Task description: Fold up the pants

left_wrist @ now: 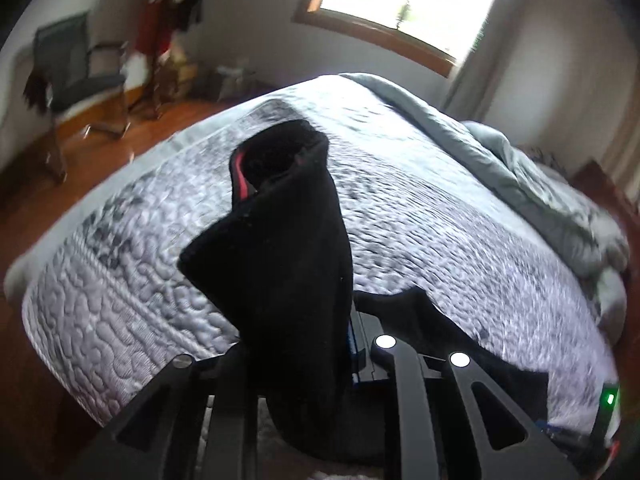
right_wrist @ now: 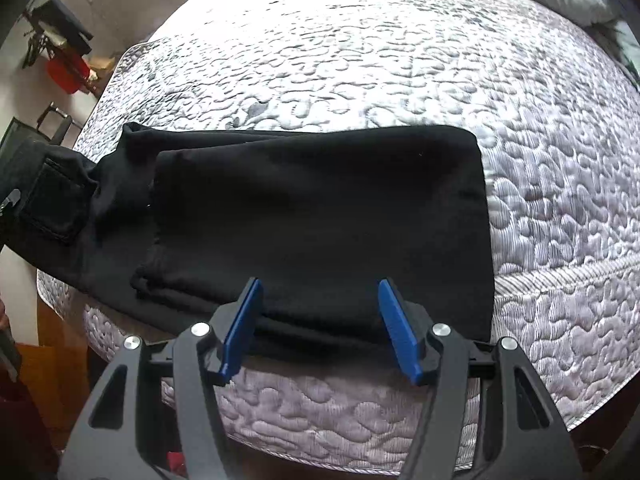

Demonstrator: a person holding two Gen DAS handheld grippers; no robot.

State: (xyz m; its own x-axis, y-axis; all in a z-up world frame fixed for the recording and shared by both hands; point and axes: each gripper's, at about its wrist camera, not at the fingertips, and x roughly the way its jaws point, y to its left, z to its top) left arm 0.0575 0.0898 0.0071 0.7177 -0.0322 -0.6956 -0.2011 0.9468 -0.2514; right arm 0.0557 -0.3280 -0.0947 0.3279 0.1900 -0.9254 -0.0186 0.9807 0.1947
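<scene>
Black pants lie partly folded, one end lifted.

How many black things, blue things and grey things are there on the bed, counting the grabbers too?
Black: 1, the pants
Blue: 2, the pads of the right gripper
Grey: 2, the quilt and the blanket
Total: 5
The left gripper is shut on the pants; its own pads are hidden by cloth.
</scene>
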